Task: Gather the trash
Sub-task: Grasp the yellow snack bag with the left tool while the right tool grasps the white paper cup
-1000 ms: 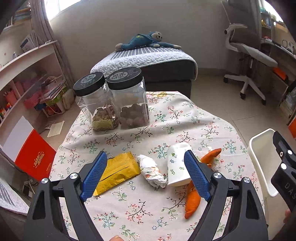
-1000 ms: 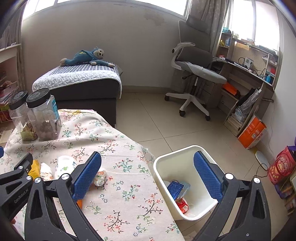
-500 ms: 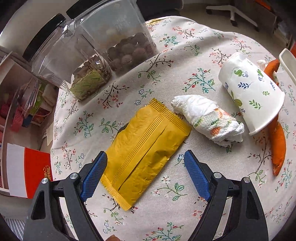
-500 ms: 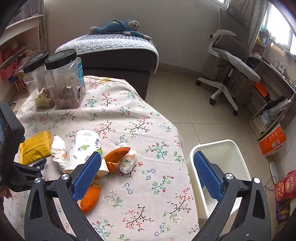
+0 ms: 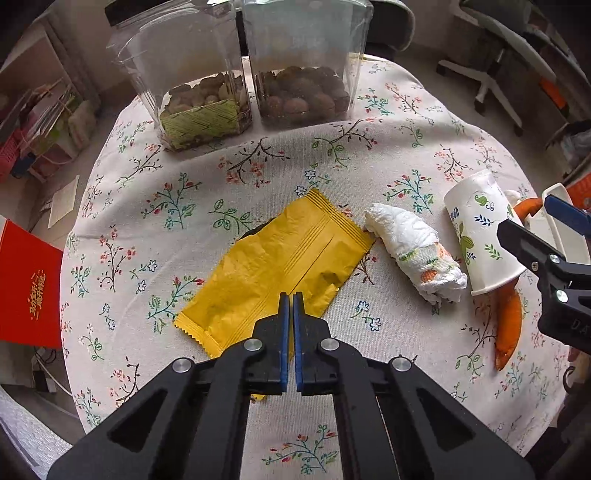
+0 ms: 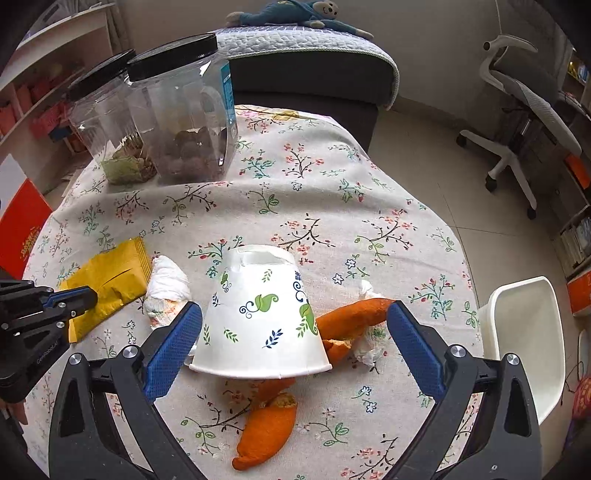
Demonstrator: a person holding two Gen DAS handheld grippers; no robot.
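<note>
Left gripper (image 5: 289, 297) jaws pinch the yellow wrapper (image 5: 280, 266); right gripper (image 6: 293, 325) jaws gape around the paper cup (image 6: 260, 317); tissue wad (image 5: 413, 254) and orange peels (image 6: 267, 424) remain, lower frame.

A lived-in bedroom: a bed (image 6: 306, 55) with a stuffed toy (image 6: 295, 14), an office chair (image 6: 532, 96), and bookshelves (image 6: 40, 85).

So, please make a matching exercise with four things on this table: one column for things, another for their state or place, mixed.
Things:
1. wrapper
2. cup
3. peel
4. jars

States:
a. lying on its side between open jaws
b. at the table's far edge, lids on
c. yellow, pinched by closed jaws
d. orange, partly under the cup

Pairs: 1-c, 2-a, 3-d, 4-b
</note>
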